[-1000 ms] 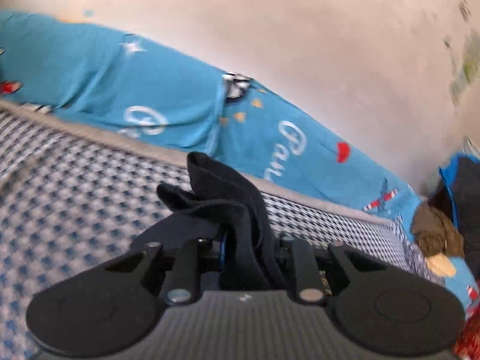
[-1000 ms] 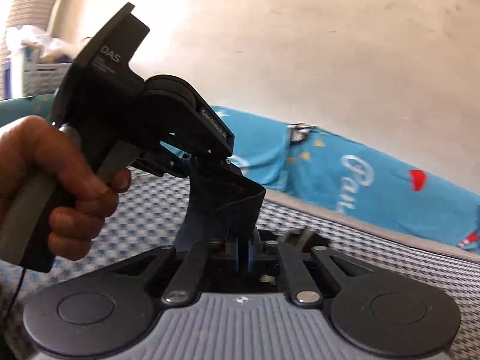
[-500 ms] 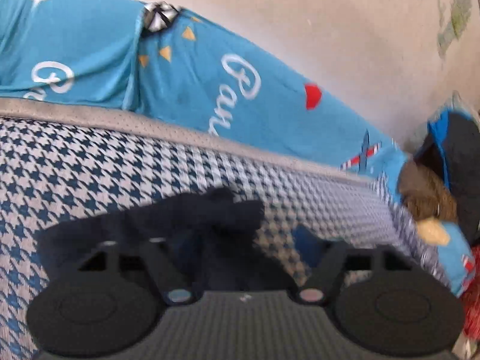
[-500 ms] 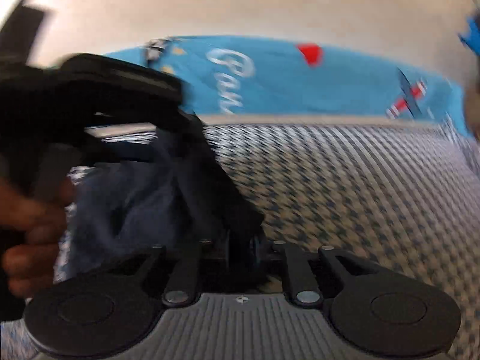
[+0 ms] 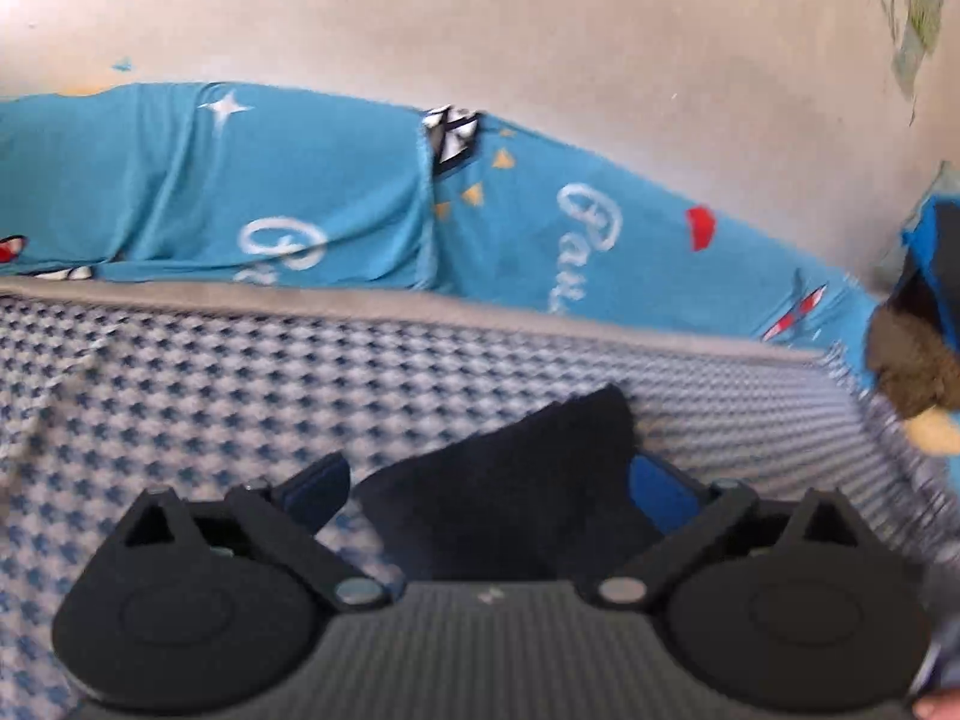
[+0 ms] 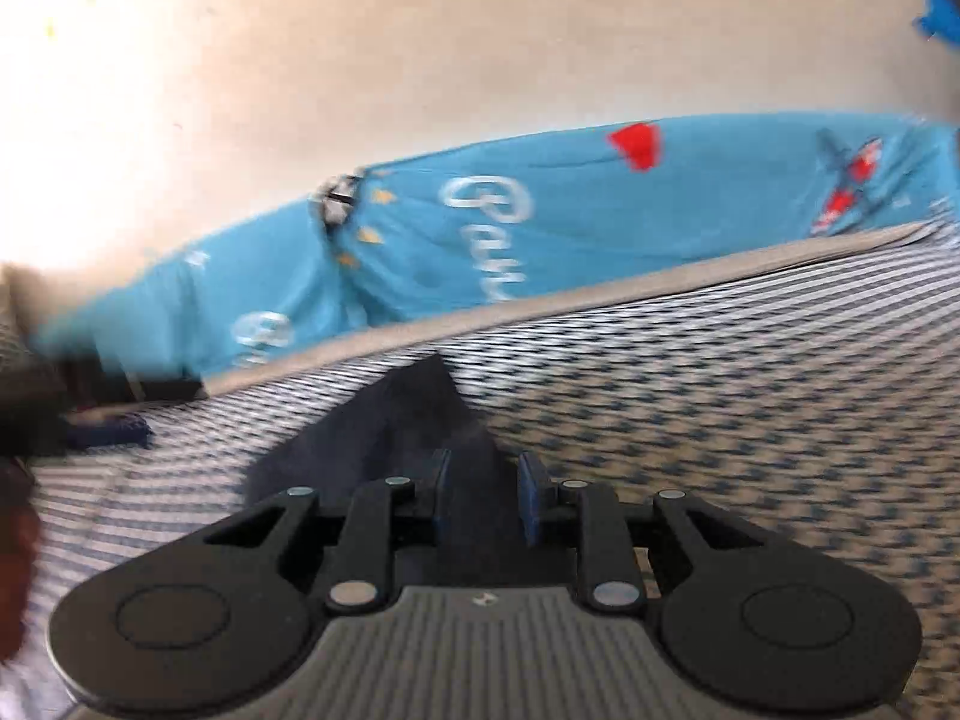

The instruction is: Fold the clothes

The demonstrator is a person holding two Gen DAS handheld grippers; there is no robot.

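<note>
Left gripper (image 5: 489, 489) spread wide, still opening, dark cloth (image 5: 510, 480) now dropped between untouching fingers onto checked bedcover (image 5: 240, 396). Right gripper (image 6: 480, 495) opening, narrow gap, cloth corner (image 6: 414, 420) loose between fingers. Clamped and lifted a second ago; release probably marks one fold laid down.

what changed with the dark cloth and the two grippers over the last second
Both grippers had the dark garment pinched and lifted. Now it lies on the houndstooth sheet. The left gripper has let go, jaws still opening; the right gripper is opening too, cloth between its pads. The blue patterned bedding is unchanged.
</note>
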